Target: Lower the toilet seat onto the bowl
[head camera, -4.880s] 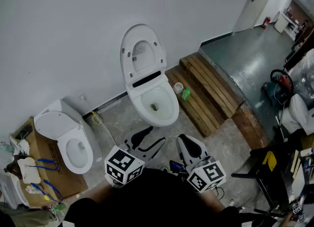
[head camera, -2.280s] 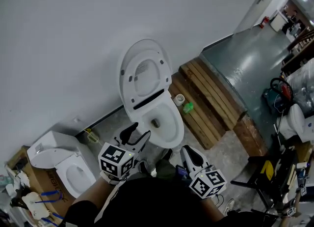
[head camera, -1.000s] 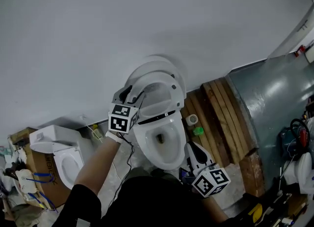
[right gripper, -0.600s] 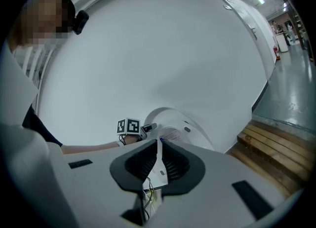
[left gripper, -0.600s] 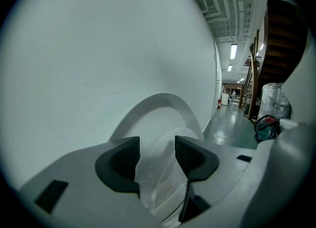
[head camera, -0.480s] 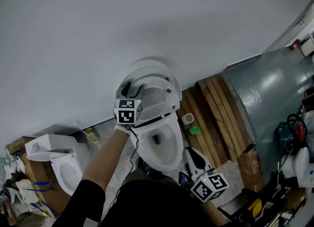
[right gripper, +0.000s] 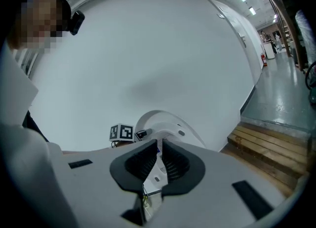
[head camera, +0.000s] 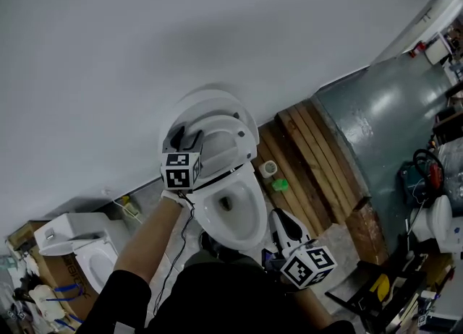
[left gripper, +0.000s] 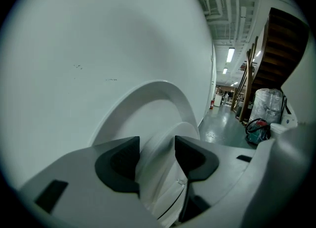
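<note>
The white toilet stands against the wall in the head view, its lid (head camera: 210,101) upright and its bowl (head camera: 230,213) open below. The toilet seat (head camera: 230,137) is tipped forward off the lid, partway down. My left gripper (head camera: 181,139) is shut on the seat's upper left rim. In the left gripper view the seat rim (left gripper: 159,172) fills the gap of the left gripper (left gripper: 157,148), with the lid (left gripper: 148,98) behind. My right gripper (head camera: 279,215) hangs low beside the bowl's right side, shut and holding nothing. In its own view the right gripper (right gripper: 159,146) points at the seat (right gripper: 168,126).
A second white toilet (head camera: 79,242) sits at the lower left. Wooden planks (head camera: 318,155) lie right of the bowl, with a small green object (head camera: 280,184) and a white roll (head camera: 268,168) at their near edge. A grey-green floor (head camera: 391,105) spreads beyond the planks.
The left gripper has come down and forward with the seat, which now stands further off the lid. The right gripper has barely shifted.
</note>
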Tool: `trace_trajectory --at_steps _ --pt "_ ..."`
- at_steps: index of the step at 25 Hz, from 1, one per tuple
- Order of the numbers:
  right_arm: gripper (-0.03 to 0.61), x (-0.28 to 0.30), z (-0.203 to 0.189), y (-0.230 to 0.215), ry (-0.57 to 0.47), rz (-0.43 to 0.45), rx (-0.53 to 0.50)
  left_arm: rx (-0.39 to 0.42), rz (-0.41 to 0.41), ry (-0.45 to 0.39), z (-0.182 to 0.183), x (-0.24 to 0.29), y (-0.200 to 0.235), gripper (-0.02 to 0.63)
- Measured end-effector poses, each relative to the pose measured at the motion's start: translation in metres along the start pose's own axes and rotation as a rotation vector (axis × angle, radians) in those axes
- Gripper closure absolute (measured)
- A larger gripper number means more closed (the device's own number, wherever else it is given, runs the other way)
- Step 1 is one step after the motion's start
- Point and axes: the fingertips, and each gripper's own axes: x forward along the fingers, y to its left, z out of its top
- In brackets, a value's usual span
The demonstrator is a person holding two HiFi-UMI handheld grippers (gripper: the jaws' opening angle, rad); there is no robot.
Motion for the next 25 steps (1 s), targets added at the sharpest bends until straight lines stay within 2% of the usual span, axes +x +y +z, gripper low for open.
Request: trace_trajectory --at_steps 6,11,15,17,20,25 --pt "0.525 0.022 -0.007 0.006 0.027 0.019 0.052 -0.053 -0.043 -0.021 -0.007 -0.022 -0.016 0.383" --pt "0.523 0.038 -0.005 0.013 0.042 0.055 0.156 -0.077 -0.117 -0.012 -0.014 -0.038 -0.034 0.383" --pt "0.523 0.053 -0.001 0.013 0.045 0.019 0.122 -0.114 -0.190 0.020 -0.029 -0.052 -0.046 0.383" --pt "0.517 0.060 0.002 0.010 0.045 -0.004 0.107 -0.106 -0.227 0.029 -0.037 -0.061 -0.056 0.383" --pt "0.407 0.069 0.003 0.003 0.061 -0.011 0.146 -0.063 -0.266 0.051 -0.048 -0.074 -0.076 0.383" --pt "0.360 0.077 -0.006 -0.019 0.101 -0.013 0.265 -0.002 -0.320 0.085 -0.073 -0.099 -0.112 0.383"
